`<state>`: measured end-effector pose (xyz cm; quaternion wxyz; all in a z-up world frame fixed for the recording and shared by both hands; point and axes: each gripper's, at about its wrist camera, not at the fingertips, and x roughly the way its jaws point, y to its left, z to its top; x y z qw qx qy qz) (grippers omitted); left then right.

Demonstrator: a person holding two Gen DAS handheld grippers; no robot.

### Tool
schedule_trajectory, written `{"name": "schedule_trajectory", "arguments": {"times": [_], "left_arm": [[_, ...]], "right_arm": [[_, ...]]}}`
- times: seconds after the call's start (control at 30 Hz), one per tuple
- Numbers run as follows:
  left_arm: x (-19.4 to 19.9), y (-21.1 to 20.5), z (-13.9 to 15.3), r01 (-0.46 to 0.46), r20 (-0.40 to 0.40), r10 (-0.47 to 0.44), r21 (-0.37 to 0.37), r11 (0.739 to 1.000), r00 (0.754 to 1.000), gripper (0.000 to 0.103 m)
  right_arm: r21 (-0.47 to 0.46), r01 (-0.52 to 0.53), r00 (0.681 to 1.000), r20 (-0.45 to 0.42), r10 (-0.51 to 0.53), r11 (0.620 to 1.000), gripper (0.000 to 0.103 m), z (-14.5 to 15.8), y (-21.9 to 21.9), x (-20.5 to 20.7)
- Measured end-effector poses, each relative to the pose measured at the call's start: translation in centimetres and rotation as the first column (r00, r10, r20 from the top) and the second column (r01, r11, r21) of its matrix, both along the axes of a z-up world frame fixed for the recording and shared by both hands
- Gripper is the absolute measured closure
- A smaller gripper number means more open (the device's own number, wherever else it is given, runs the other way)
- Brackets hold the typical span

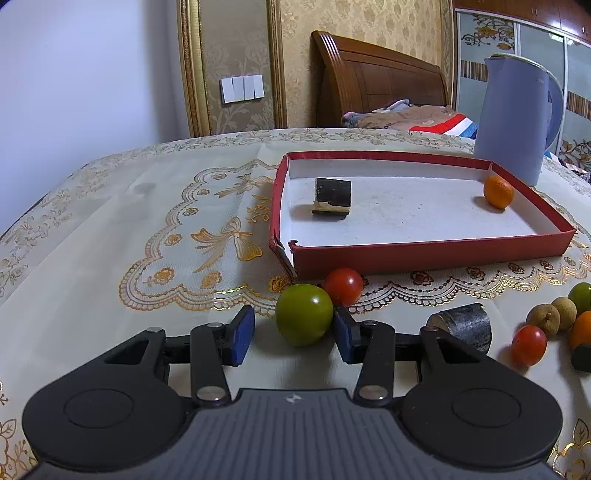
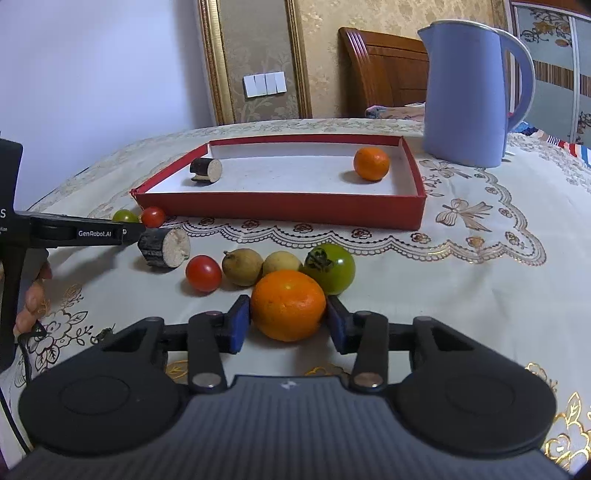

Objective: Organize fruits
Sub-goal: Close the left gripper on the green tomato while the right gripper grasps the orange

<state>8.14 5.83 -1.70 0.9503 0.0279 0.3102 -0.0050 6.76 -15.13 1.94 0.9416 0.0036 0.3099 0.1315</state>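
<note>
I centre both open tongs — left tongs (image 1: 293, 334) round the smooth green tomato (image 1: 303, 314), right tongs (image 2: 288, 323) round the dimpled orange mandarin (image 2: 288, 305) — then squeeze gently toward the shallow red cardboard tray (image 2: 280, 212).

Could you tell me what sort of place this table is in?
Most likely a bedroom at home. A wooden headboard with bedding stands right behind the table, ornate wallpaper covers the wall, and a blue kettle sits on the embroidered tablecloth.
</note>
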Motion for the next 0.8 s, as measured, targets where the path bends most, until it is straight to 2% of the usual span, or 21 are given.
{"name": "schedule_trajectory", "arguments": {"times": [0.23,0.43,0.8], "left_arm": [[-0.02,-0.03,-0.02,0.001,0.001,-0.001,0.004,1.0,1.0,0.06],[-0.08,-0.35,0.06,0.024,0.004,-0.024,-0.005,1.0,1.0,0.07],[-0.09,-0.26,0.13,0.02,0.008,-0.02,-0.018,1.0,1.0,0.072]], "right_arm": [[0.003,0.0,1.0,0.001,0.0,1.0,0.062,0.0,-0.07,0.0],[0.008,0.002,1.0,0.001,-0.002,1.0,0.062,-0.03,-0.09,0.03],[0.031,0.003,1.0,0.0,-0.003,1.0,0.062,-0.06,-0.24,0.04]]}}
